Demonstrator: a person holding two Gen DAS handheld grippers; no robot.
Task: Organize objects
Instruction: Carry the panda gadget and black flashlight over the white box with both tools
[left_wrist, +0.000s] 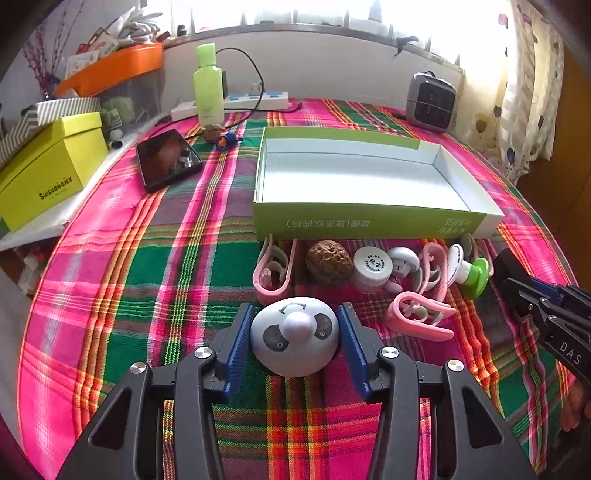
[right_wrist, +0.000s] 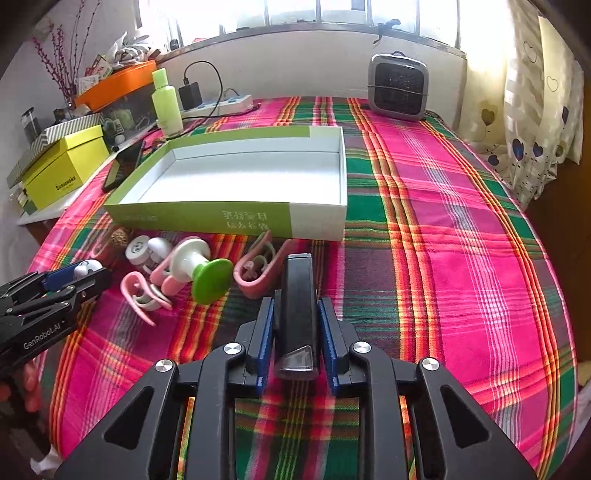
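Left gripper (left_wrist: 295, 332): clamped on the panda toy (left_wrist: 294, 336), one blue pad against each side of the round white body; the toy sits on the plaid cloth (left_wrist: 147, 277) close to the near edge of the table.
Right gripper (right_wrist: 297, 332): clenched on the black device (right_wrist: 298, 306), a long dark block with a clear tip, pads against both long sides; it stands near the table's near edge, right of the clutter.
Box (left_wrist: 369, 218): open green and white cardboard tray, white floor showing, set at the middle of the table with its long green wall facing the grippers.
Clutter row: between the box's front wall and the near edge, just beside that wall.
Walnut (left_wrist: 328, 260): in the row, touching the white cap (left_wrist: 371, 267).
Pink clips (left_wrist: 421, 315): several, scattered through the row; one lies at its left end, just beyond the panda toy.
Green-footed knob (right_wrist: 207, 273): white head, green base, lying tilted on its side among the clips.
Phone (left_wrist: 168, 158): dark screen up, near the table's left edge.
Green bottle (left_wrist: 208, 86): upright at the far left corner, beside a power strip (left_wrist: 236, 103).
Heater (right_wrist: 399, 86): small grey unit, far edge, right of the box.
Yellow box (left_wrist: 48, 170): on a side shelf left of the table.
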